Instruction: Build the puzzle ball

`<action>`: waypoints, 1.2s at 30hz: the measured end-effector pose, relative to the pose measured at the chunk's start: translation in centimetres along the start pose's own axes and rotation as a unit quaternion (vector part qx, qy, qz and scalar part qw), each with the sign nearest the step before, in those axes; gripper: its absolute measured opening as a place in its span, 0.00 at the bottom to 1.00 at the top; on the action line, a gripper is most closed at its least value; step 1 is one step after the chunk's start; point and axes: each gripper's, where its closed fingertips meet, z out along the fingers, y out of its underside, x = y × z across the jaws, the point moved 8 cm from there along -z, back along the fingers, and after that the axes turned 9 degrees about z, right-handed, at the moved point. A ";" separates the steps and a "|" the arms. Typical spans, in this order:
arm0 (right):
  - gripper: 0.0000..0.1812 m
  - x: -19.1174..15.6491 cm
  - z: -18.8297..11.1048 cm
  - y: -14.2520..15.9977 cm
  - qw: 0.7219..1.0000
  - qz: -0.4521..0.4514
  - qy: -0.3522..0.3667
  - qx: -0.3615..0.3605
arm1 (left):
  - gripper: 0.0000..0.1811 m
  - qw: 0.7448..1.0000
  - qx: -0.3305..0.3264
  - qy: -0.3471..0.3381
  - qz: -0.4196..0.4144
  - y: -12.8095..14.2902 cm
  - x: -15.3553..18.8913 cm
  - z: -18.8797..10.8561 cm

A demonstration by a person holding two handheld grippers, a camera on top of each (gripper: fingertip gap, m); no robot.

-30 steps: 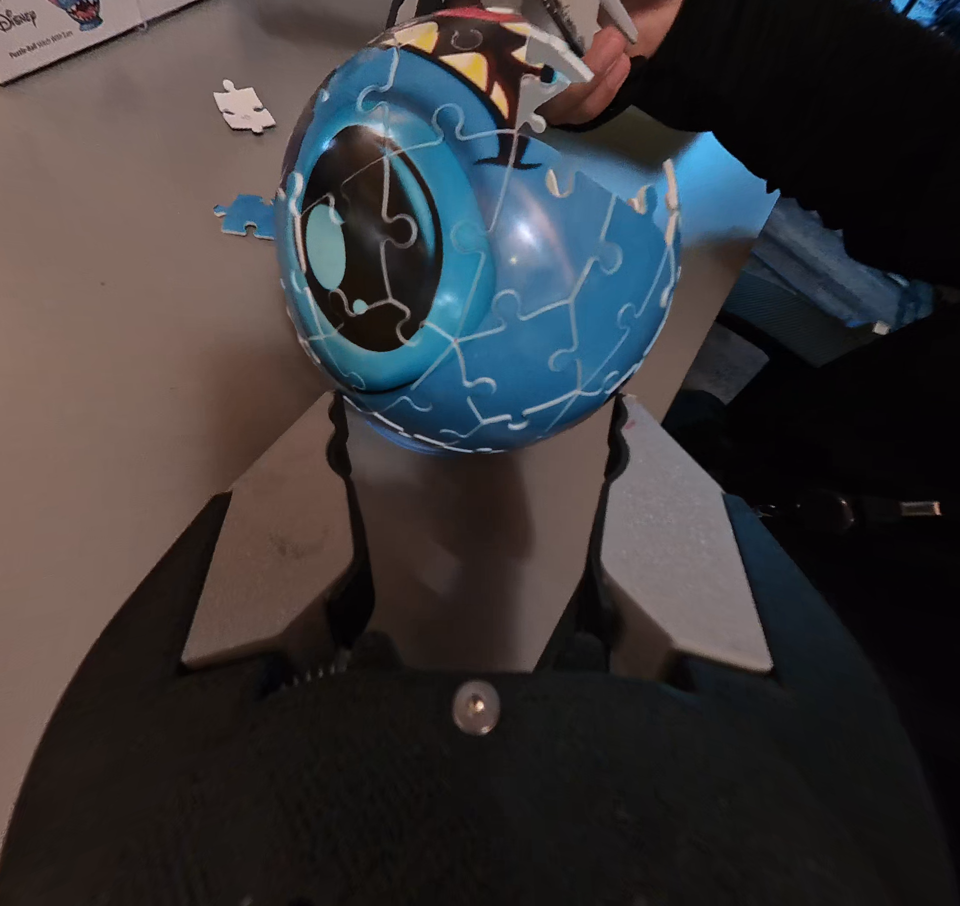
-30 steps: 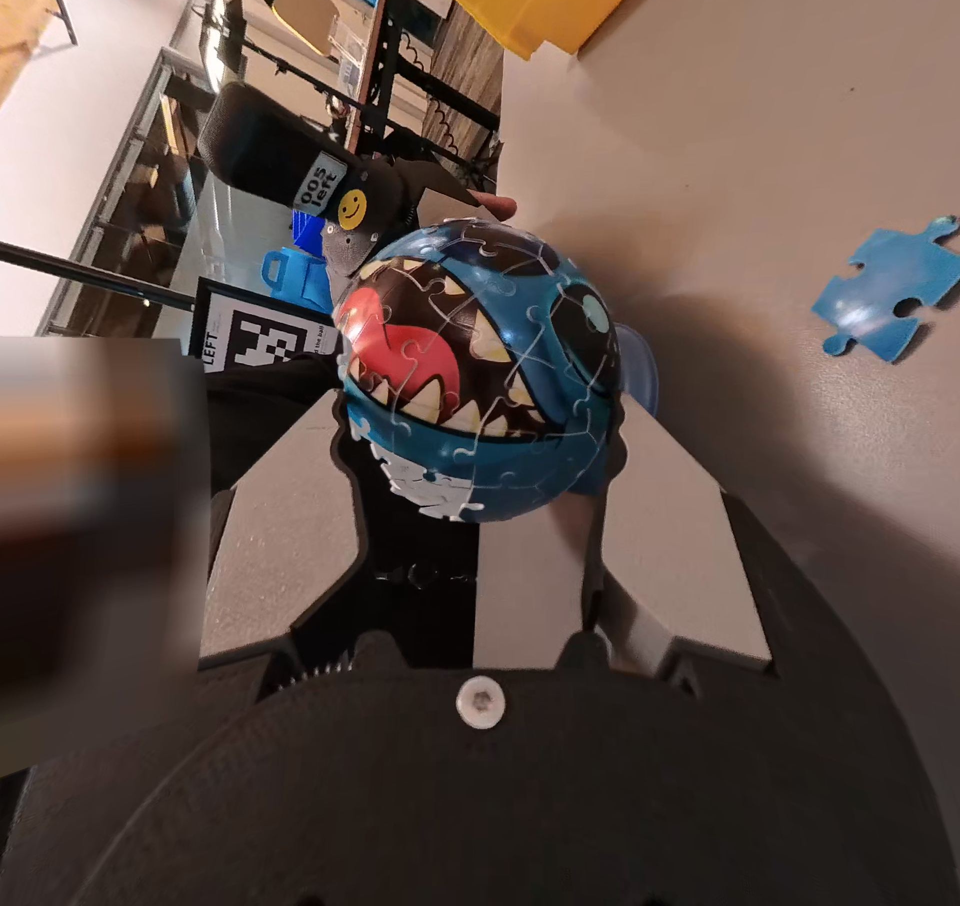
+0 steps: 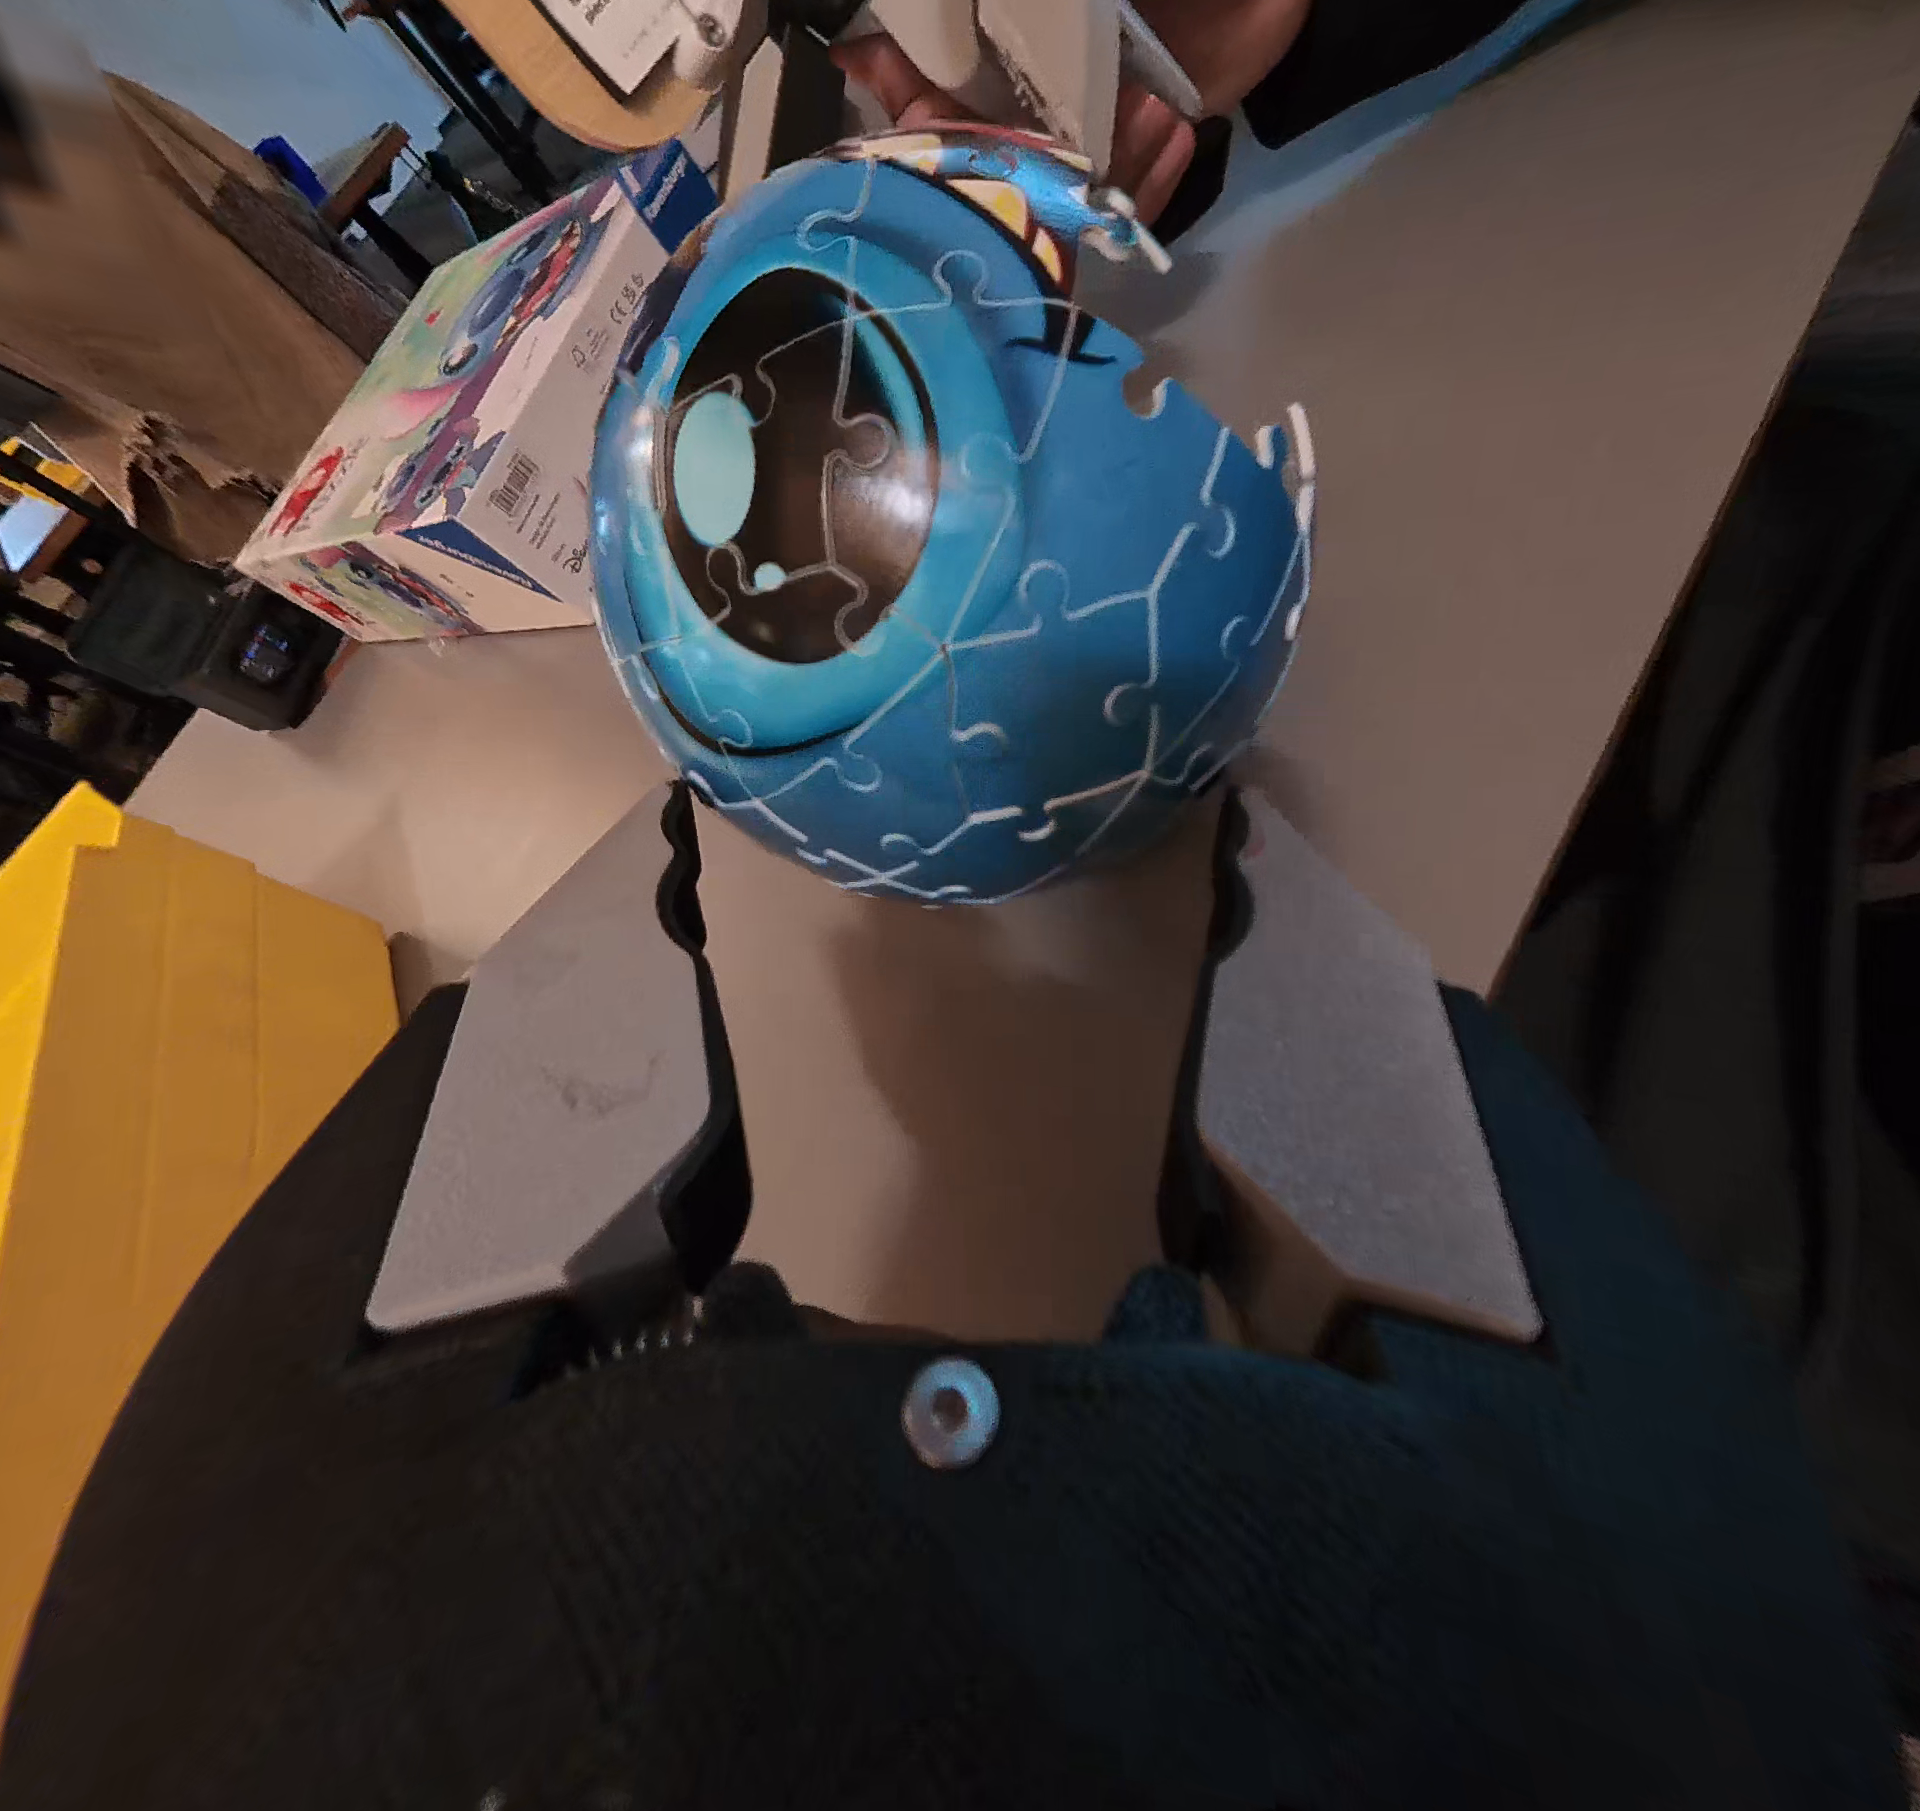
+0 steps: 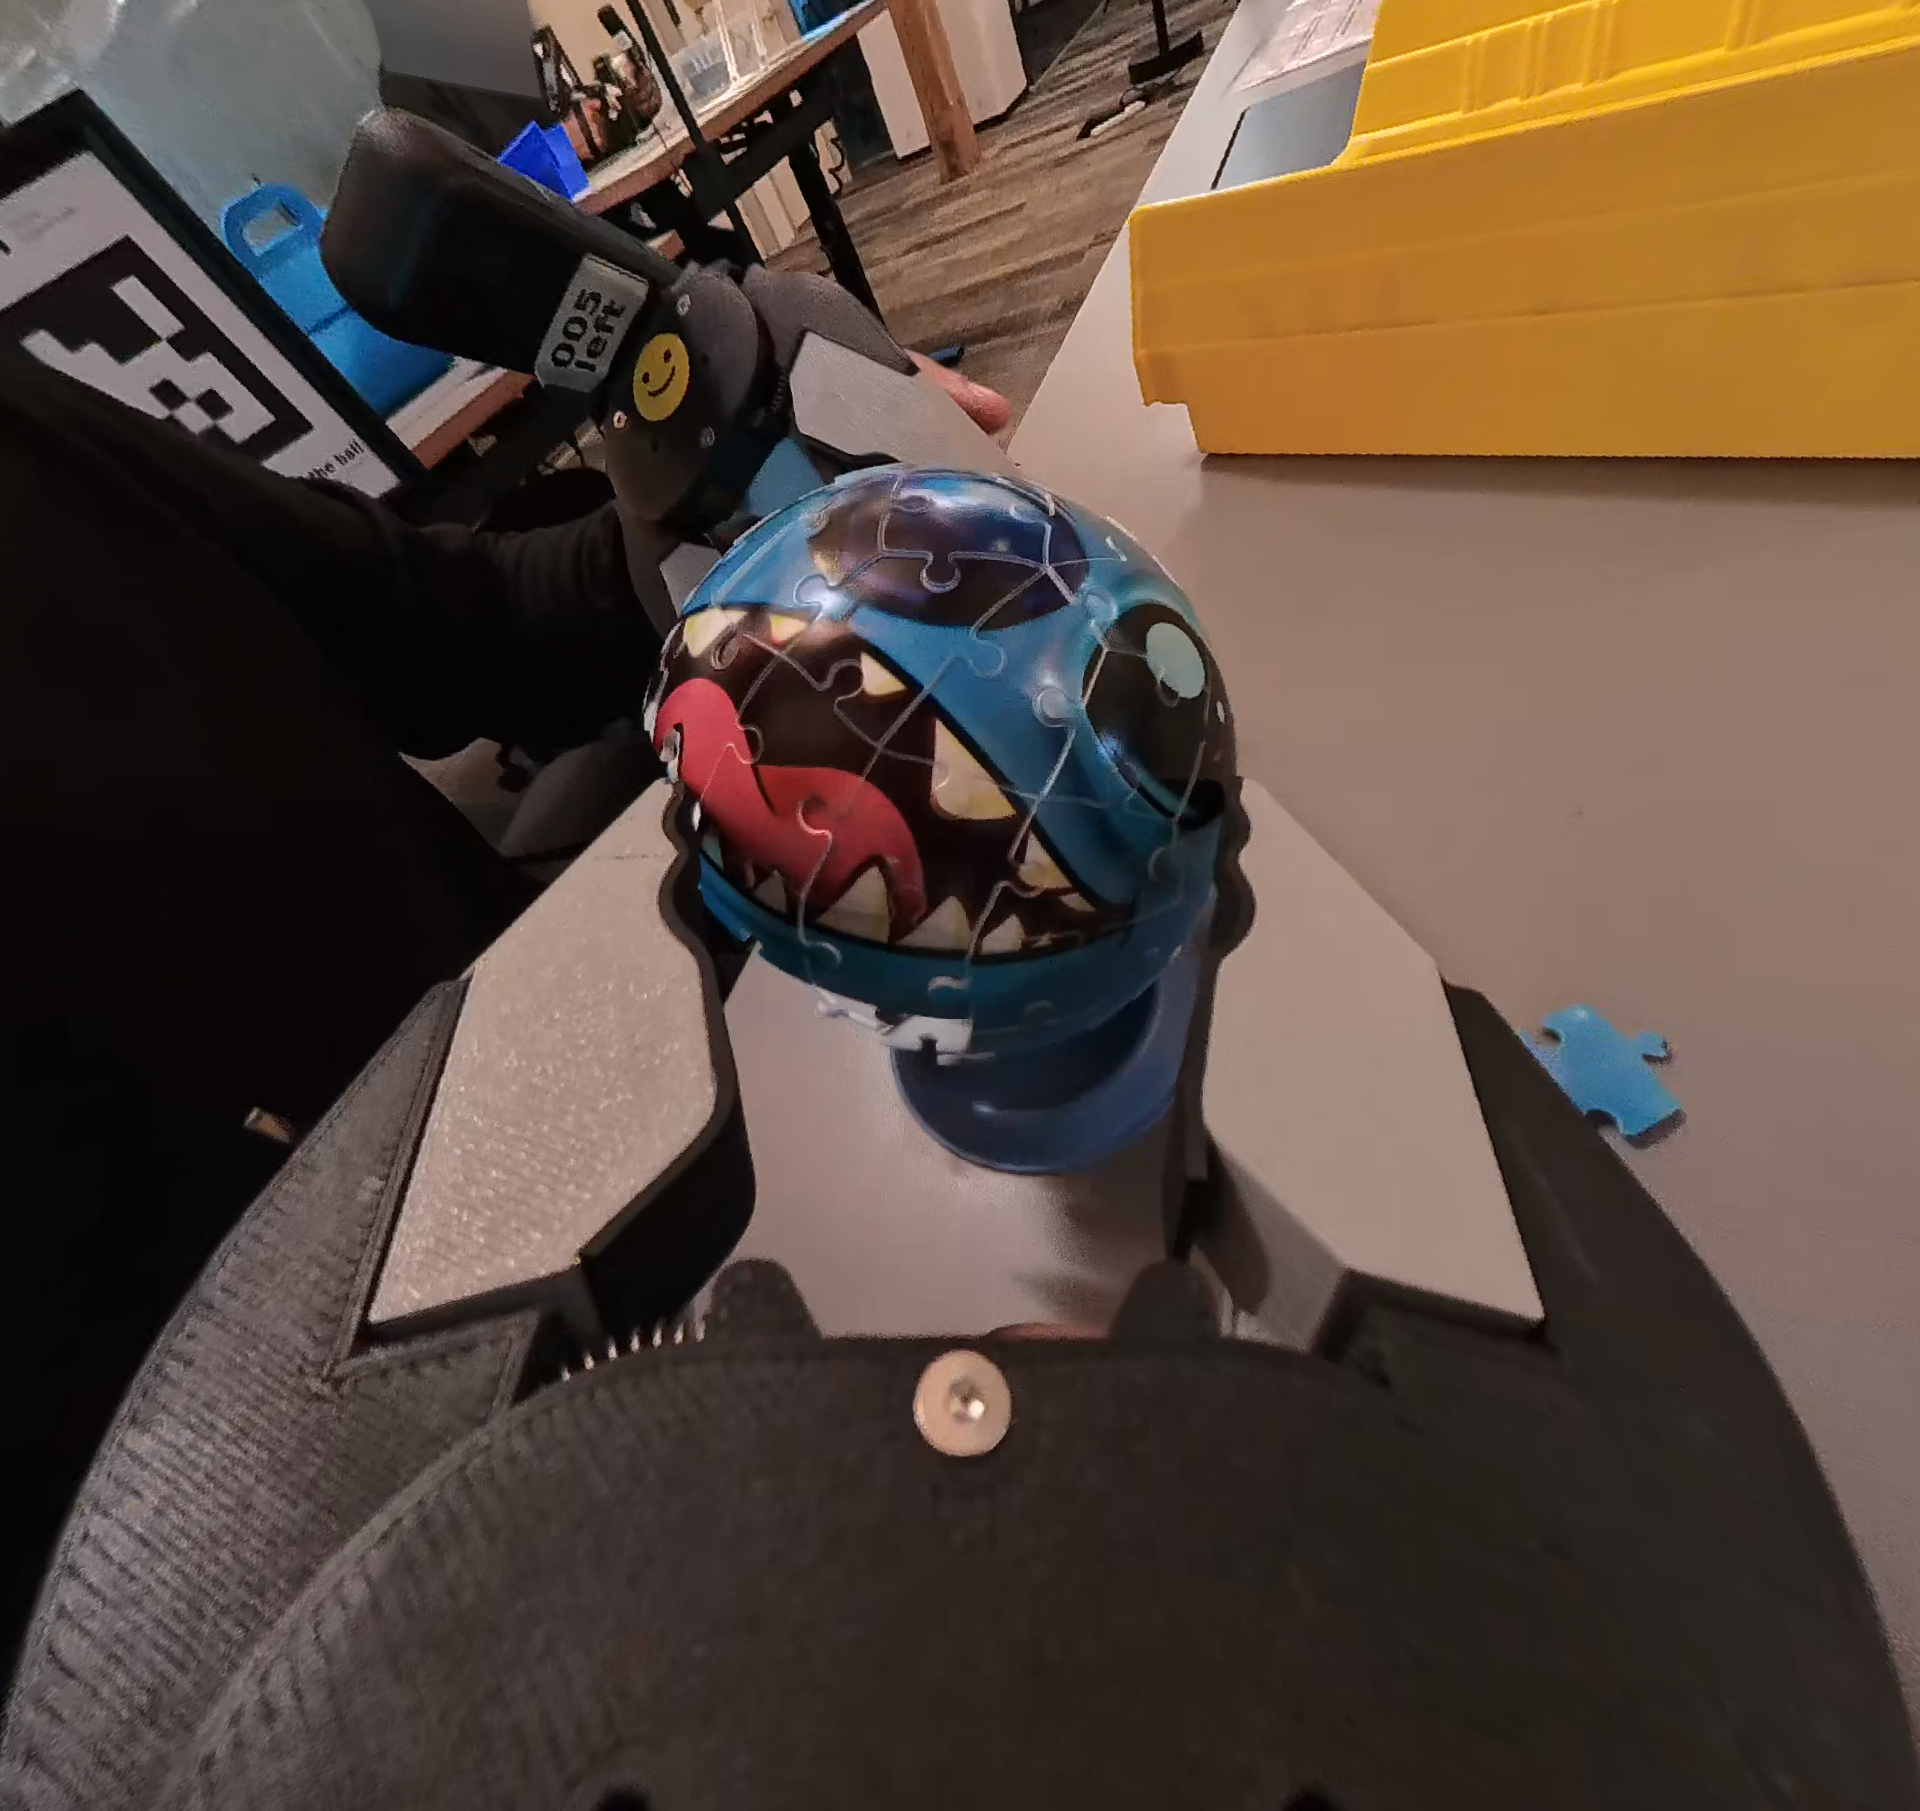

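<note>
Glossy blue plastic puzzle ball [image 3: 951, 535] with a cartoon face is held off the grey table [image 4: 1507, 681], pinched between both tools: left gripper [image 3: 951, 805] and right gripper [image 4: 956, 857] each spread wide around its sides. Unfinished jagged gap faces the table edge, toward the person; mouth faces the right gripper. Loose blue jigsaw piece [image 4: 1605, 1081] lies just beside the right gripper, nearer it. Round ball, no long axis.
</note>
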 end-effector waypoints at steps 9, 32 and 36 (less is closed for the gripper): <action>0.51 -0.8 -2.0 1.2 0.999 -0.018 0.013 0.034 | 0.50 0.999 -0.028 0.019 -0.003 -0.7 2.0 0.4; 0.52 1.7 -1.7 1.3 0.951 0.304 -0.037 -0.030 | 0.50 0.917 0.031 0.183 -0.352 0.7 1.1 2.4; 0.56 1.8 -1.2 1.3 0.952 0.300 -0.047 -0.025 | 0.52 0.929 0.023 0.170 -0.327 0.4 1.2 2.9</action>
